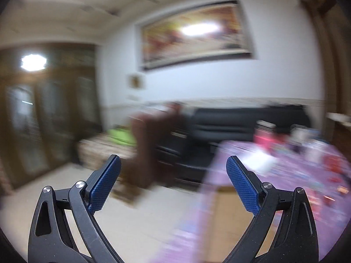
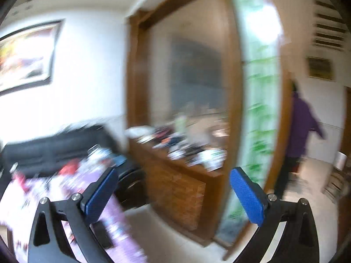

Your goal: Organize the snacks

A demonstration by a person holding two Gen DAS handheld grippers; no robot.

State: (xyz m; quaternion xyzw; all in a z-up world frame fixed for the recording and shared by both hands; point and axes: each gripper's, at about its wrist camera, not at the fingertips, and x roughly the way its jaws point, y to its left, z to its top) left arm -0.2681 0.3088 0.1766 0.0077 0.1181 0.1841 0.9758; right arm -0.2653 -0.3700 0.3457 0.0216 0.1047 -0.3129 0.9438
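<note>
Both jaws spread empty, snacks (image 1: pixel 307 153) blurred, orientation unreadable

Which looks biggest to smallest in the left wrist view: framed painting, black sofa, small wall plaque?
As they appear, blurred:
1. Black sofa, widest span
2. Framed painting, close to the sofa in area, so this order is unsure
3. Small wall plaque, clearly smallest
</note>
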